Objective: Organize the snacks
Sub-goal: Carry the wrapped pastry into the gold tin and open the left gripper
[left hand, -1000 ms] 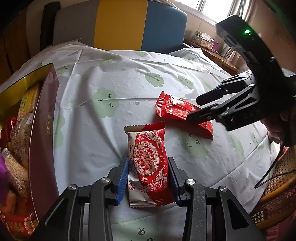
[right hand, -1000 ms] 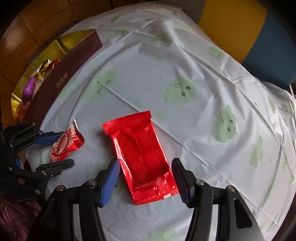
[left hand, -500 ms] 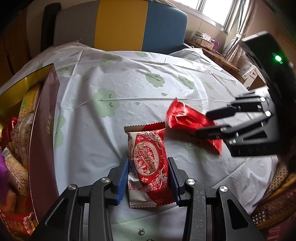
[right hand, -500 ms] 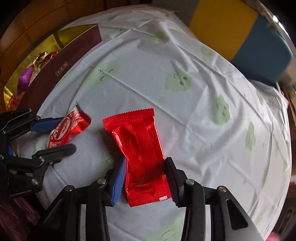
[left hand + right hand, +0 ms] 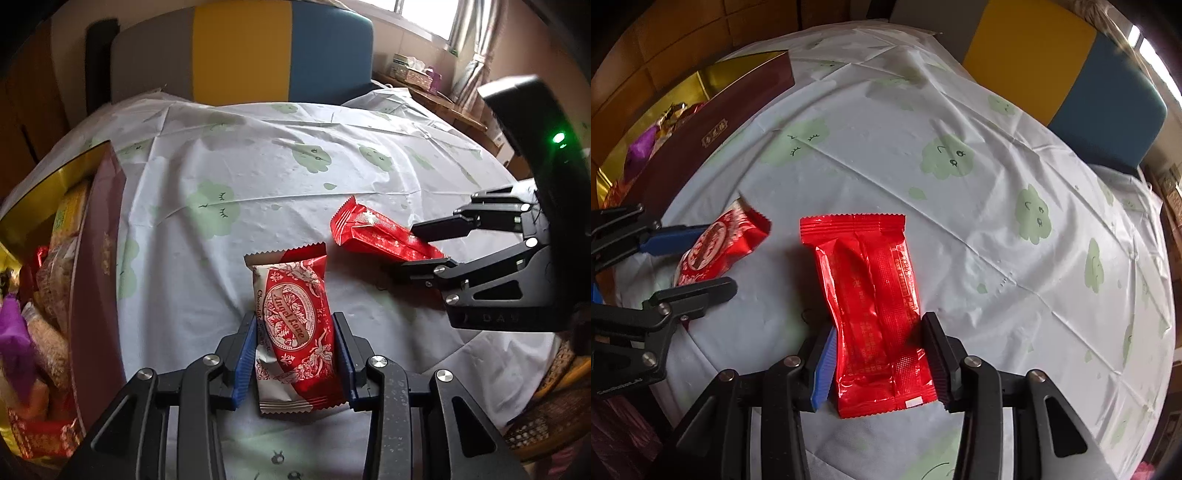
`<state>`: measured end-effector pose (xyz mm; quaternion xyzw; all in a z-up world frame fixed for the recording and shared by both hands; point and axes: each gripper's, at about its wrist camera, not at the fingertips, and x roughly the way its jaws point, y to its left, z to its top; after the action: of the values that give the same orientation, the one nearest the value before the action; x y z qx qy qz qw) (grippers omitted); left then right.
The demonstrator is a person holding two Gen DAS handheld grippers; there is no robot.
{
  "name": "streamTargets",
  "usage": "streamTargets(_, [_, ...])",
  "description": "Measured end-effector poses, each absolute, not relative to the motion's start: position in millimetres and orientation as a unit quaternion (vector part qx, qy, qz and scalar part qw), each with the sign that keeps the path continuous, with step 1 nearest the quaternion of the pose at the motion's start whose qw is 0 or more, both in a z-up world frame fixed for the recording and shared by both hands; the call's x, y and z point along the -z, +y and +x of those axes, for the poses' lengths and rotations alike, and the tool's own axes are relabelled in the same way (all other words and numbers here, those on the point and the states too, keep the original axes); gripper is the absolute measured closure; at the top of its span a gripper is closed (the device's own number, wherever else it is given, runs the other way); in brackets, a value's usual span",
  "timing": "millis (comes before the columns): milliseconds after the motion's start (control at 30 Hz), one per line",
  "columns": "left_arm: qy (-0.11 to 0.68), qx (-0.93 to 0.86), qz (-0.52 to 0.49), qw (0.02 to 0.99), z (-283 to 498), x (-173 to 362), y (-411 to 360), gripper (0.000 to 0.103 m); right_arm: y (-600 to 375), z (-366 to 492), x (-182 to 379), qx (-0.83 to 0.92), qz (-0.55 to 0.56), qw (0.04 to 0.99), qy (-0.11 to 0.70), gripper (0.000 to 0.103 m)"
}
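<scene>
Right of the maroon gold-lined cardboard box (image 5: 92, 280) (already holding snacks), the left hand-held gripper (image 5: 293, 354) clamps the red-and-white patterned foil packet (image 5: 291, 332), the right hand-held gripper (image 5: 877, 363), jaws opening slightly, pinches the plain red foil packet (image 5: 871, 295); both remain unboxed on the bench (image 5: 960, 221).

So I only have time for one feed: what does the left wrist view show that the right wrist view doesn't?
Left only: the printed front of the white-and-red snack gripped by the left gripper, and the window.
Right only: the plain red packet lengthwise between the right gripper's opening jaws.
Both: the two packets, the snack box and the cloud-print tablecloth.
</scene>
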<state>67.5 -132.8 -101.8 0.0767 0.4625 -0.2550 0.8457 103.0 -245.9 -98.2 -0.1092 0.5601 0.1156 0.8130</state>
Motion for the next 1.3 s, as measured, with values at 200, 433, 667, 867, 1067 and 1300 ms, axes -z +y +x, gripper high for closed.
streamTargets(200, [0.449, 0.246, 0.069, 0.856, 54, 80, -123, 0.064, -246, 105, 101, -0.120, -0.110, 0.814, 0.558, 0.058])
streamTargets(433, [0.424, 0.248, 0.059, 0.869, 40, 50, -109, 0.064, -246, 103, 101, -0.116, -0.129, 0.815, 0.553, 0.059])
streamTargets(667, [0.407, 0.241, 0.044, 0.880, 31, 28, -92, 0.064, -243, 99, 100, -0.116, -0.137, 0.816, 0.549, 0.059])
streamTargets(867, [0.409, 0.227, 0.041, 0.883, 29, 25, -81, 0.064, -237, 93, 102, -0.115, -0.168, 0.820, 0.535, 0.060])
streamTargets(1067, [0.410, 0.219, 0.036, 0.884, 28, 26, -71, 0.064, -235, 92, 103, -0.115, -0.163, 0.821, 0.534, 0.059])
streamTargets(1300, [0.415, 0.206, 0.027, 0.886, 30, 28, -55, 0.064, -236, 92, 101, -0.114, -0.170, 0.822, 0.532, 0.059])
